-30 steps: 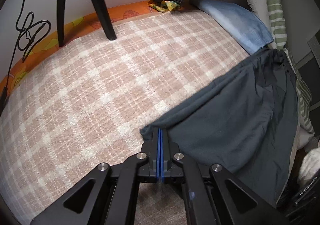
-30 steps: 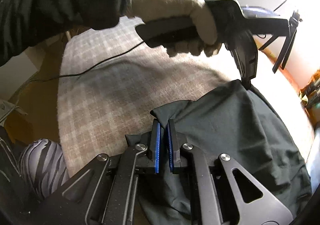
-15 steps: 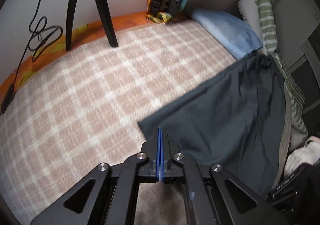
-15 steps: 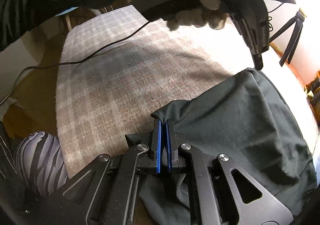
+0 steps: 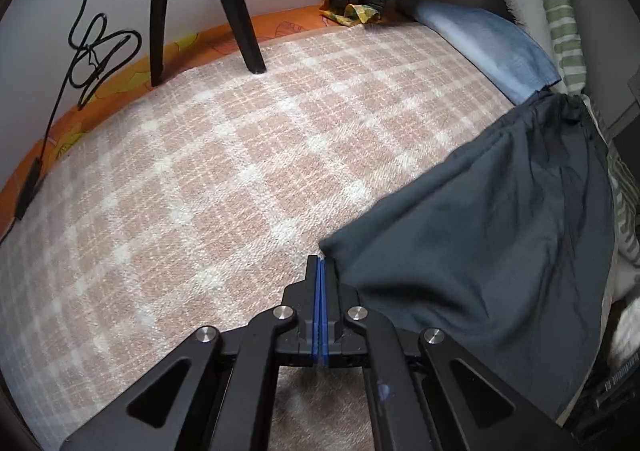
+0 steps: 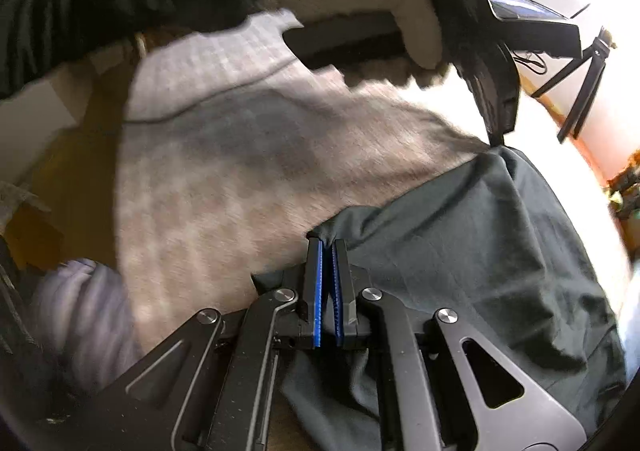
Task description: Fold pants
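The dark grey pants (image 5: 480, 235) lie spread over the right part of a pink plaid blanket (image 5: 224, 171). My left gripper (image 5: 321, 263) is shut on a corner of the pants, low over the blanket. In the right wrist view the pants (image 6: 472, 251) stretch away from my right gripper (image 6: 328, 247), which is shut on a bunched edge of the fabric. The left gripper (image 6: 496, 131) shows there too, held by a gloved hand (image 6: 384, 7), pinching the far corner.
Black tripod legs (image 5: 236, 7) stand on the blanket at the back, with a cable (image 5: 96, 51) on the wall. A blue folded cloth (image 5: 488, 47) and a green striped pillow (image 5: 560, 11) lie at the right. A second tripod (image 6: 584, 87) stands far right.
Both grippers have dropped lower towards the blanket with the pants held between them. The right gripper's jaws have closed tighter on the fabric.
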Available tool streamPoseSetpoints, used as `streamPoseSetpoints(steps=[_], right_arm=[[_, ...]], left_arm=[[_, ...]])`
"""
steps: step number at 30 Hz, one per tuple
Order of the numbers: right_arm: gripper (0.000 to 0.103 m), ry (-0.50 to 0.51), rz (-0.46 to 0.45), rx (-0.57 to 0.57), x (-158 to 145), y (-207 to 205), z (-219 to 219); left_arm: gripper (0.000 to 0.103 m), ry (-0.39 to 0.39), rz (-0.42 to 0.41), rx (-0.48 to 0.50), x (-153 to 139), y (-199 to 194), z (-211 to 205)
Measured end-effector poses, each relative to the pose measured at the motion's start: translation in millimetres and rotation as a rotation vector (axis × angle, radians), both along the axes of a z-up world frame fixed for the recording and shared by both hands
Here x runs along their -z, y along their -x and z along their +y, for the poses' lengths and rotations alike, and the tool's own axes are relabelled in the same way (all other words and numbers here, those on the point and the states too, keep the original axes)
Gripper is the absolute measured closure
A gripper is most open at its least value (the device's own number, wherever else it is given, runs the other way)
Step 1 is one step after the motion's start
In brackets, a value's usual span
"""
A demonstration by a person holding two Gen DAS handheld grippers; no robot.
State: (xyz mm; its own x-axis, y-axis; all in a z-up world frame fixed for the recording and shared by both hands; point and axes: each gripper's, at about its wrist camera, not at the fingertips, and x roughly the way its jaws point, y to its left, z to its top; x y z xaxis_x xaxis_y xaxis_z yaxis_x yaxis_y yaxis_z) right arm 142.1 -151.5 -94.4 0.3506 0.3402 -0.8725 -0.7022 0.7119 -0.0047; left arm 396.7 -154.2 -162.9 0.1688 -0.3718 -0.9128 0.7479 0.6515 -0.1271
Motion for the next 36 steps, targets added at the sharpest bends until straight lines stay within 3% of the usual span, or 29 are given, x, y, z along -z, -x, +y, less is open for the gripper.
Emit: streamPoseSetpoints(steps=[8, 12, 14, 19, 22, 26, 30, 36], right_arm=[[0.098, -0.04, 0.026, -0.005, 3, -1, -6], [0.098, -0.043, 0.034, -0.002, 5, -2, -6], [0.098, -0.042, 0.034, -0.005, 6, -2, -6], [0.098, -0.037, 0.031, -0.008, 5, -3, -5], [0.098, -0.03, 0.025, -0.013, 5, -2, -5], [0.098, -0.033, 0.029, -0.011, 5, -2, -4], [0.098, -0.043, 0.033, -0.011, 3, -2, -3], [0.098, -0.039, -0.016, -0.024, -7, 5, -4]], left_arm=[[0.103, 0.169, 0.131, -0.03, -11, -5, 29], [0.103, 0.18, 0.155, -0.043, -13, 0, 29], [0.103, 0.2, 0.212, -0.05, -11, 3, 32], [0.103, 0.132, 0.197, -0.063, 0, 6, 21], [0.103, 0.175, 0.181, -0.088, -1, 6, 20], [0.103, 0.183, 0.111, -0.085, 0, 9, 16], [0.103, 0.191, 0.099, -0.102, 3, 4, 9], [0.103, 0.11, 0.082, -0.064, -1, 2, -6]])
